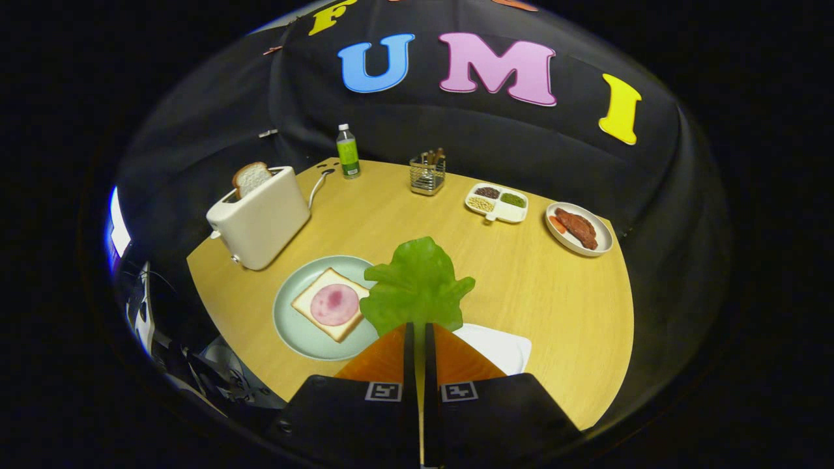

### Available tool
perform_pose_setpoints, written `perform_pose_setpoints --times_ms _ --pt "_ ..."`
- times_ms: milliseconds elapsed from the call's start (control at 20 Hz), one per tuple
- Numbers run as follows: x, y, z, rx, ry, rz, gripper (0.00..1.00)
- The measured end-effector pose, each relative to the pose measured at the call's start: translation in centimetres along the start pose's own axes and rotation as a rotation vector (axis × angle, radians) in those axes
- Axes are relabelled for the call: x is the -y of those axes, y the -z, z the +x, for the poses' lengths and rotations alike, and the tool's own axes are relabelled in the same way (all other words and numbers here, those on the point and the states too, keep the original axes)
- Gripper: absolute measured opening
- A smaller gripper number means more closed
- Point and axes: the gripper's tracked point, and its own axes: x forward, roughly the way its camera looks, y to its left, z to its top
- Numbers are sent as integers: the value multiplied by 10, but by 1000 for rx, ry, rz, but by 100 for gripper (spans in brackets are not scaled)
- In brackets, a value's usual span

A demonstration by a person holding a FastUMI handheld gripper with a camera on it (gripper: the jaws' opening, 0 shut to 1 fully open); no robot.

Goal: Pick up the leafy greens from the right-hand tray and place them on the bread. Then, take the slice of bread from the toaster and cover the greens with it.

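My gripper is shut on a green lettuce leaf, which sticks up ahead of the fingertips, lifted above the wooden table. Left of the leaf lies a pale green plate with a slice of bread topped by a round pink slice of ham. Right of the fingers and under them shows a corner of a white tray. Beyond the plate stands a cream toaster with a slice of bread poking out of its slot.
At the back of the table stand a green-labelled bottle and a wire holder with utensils. To the right are a white divided dish of grains and a white plate of meat. The toaster's cord trails behind it.
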Motion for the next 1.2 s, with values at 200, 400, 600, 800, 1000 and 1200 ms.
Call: perform_pose_setpoints --times_ms 200,400,600,800,1000,1200 --pt "-44 -15 12 4 -53 -29 7" --pt "-75 -20 26 -12 -92 -53 7" --pt "-96 -22 40 -32 -121 -62 7" --pt "-108 -19 57 -61 -134 -87 7" --pt "-106 -10 76 -90 -90 -108 21" --pt "-113 -17 80 -53 -90 -101 96"
